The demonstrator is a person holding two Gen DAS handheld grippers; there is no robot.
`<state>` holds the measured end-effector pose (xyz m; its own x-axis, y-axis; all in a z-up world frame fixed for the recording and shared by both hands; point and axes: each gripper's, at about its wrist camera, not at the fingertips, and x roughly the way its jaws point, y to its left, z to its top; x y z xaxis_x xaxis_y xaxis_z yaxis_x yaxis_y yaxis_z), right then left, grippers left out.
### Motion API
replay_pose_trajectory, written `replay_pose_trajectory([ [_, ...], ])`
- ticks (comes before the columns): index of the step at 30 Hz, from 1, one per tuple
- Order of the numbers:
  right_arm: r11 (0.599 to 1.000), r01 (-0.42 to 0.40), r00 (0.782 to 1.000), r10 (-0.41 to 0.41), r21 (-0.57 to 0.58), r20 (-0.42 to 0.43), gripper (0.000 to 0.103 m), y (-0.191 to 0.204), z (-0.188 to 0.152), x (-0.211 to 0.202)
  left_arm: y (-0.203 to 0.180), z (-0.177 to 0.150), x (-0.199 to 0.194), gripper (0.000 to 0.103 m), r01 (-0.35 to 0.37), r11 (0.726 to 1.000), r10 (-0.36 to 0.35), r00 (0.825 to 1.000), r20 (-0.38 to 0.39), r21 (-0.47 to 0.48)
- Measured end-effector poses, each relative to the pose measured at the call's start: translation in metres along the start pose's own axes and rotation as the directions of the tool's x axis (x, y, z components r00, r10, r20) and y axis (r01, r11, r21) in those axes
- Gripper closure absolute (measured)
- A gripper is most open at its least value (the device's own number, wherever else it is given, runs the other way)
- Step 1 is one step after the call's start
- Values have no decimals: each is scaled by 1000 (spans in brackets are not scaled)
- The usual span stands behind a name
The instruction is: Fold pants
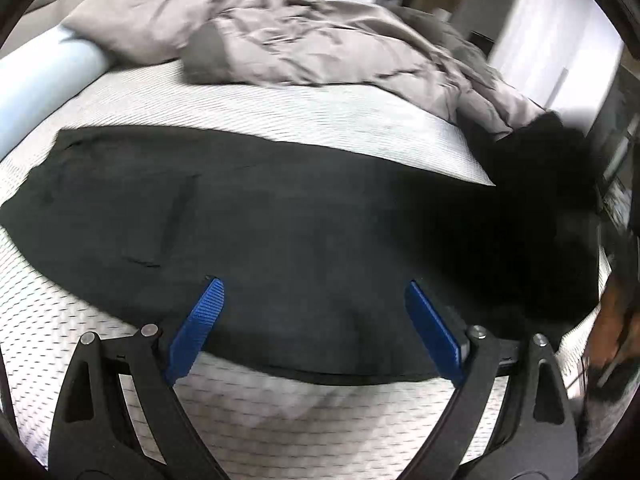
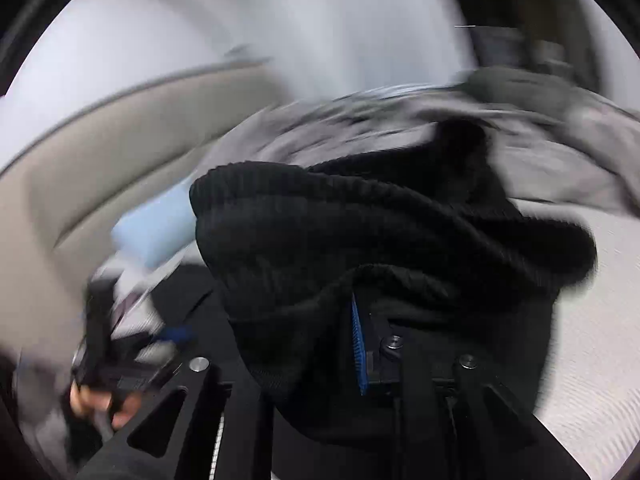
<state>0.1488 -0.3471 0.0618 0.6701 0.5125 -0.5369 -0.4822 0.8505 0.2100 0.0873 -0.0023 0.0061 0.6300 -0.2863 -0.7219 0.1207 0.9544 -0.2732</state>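
Black pants (image 1: 280,220) lie flat across the white mattress (image 1: 280,120), waist end to the left. My left gripper (image 1: 313,282) hovers open over their near edge, blue pads wide apart and nothing between them. On the right, the leg end (image 1: 552,168) rises off the bed as a blurred dark bunch. In the right wrist view a ribbed black cuff of the pants (image 2: 360,220) drapes over my right gripper (image 2: 300,312), which is shut on the cloth. One blue pad (image 2: 358,344) shows and the other is hidden under fabric. The left gripper (image 2: 120,360) and the hand holding it are a blur at lower left.
A crumpled grey duvet (image 1: 280,32) covers the far side of the bed. A light blue roll (image 1: 40,80) lies at the head end. A beige headboard (image 2: 100,152) curves behind. The mattress edge and dark furniture are at the far right.
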Motion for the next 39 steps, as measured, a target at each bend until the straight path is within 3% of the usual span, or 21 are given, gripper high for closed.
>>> replay_pose_trajectory([
  [1,996,-70,992,64,-50,-109,41,16,-8,27,10,0,0,12,-14,1000,14,1000,-2,-15],
  [2,992,-100,980,85,-74,-181,32,23,-16,45,16,-1,2,12,-19,1000,19,1000,-3,-22],
  [3,988,-112,962,80,-106,-263,31,32,-30,60,22,-1,1,12,-20,999,20,1000,-4,-27],
  [5,984,-96,946,44,-148,-322,33,38,-51,63,26,-2,1,12,-11,1000,10,1000,-6,-29],
  [6,984,-102,944,49,-147,-328,34,36,-56,54,25,-2,0,12,-2,1000,2,1000,-6,-27],
  [8,986,-98,961,58,-135,-270,34,26,-53,27,19,-3,-1,12,25,999,-25,1000,-4,-23],
  [10,994,-17,986,-1,-106,-168,33,5,-50,-6,4,-2,1,14,72,997,-72,997,-20,-7],
  [11,996,27,987,-41,-86,-158,32,-5,-52,-13,-8,1,4,16,93,996,-93,995,-29,3],
  [13,995,98,975,-103,-31,-197,32,-30,-65,-18,-20,-2,-1,29,152,988,-152,988,-30,-2],
  [15,988,152,944,-142,8,-296,33,-53,-84,-10,-25,-2,-11,32,199,979,-200,980,-3,-37],
  [17,984,178,928,-176,-23,-329,34,-60,-94,-10,-22,-1,-13,32,240,968,-240,971,12,-75],
  [21,986,162,938,-165,-35,-303,34,-64,-95,-31,-23,0,2,38,305,945,-313,948,-58,-116],
  [23,988,154,939,-153,-20,-307,34,-67,-102,-27,-24,-2,13,47,333,933,-346,935,-85,-138],
  [30,988,154,940,-150,-11,-305,33,-66,-98,-20,-40,-5,43,48,342,930,-364,910,-199,-137],
  [35,989,149,942,-144,-6,-304,33,-66,-98,-17,-29,1,35,48,411,877,-467,852,-236,-249],
  [37,989,147,943,-141,-4,-302,33,-67,-98,-18,-25,2,31,48,454,849,-517,822,-241,-272],
  [39,989,145,943,-139,-3,-301,33,-67,-99,-18,-24,1,32,48,458,843,-527,810,-256,-284],
])
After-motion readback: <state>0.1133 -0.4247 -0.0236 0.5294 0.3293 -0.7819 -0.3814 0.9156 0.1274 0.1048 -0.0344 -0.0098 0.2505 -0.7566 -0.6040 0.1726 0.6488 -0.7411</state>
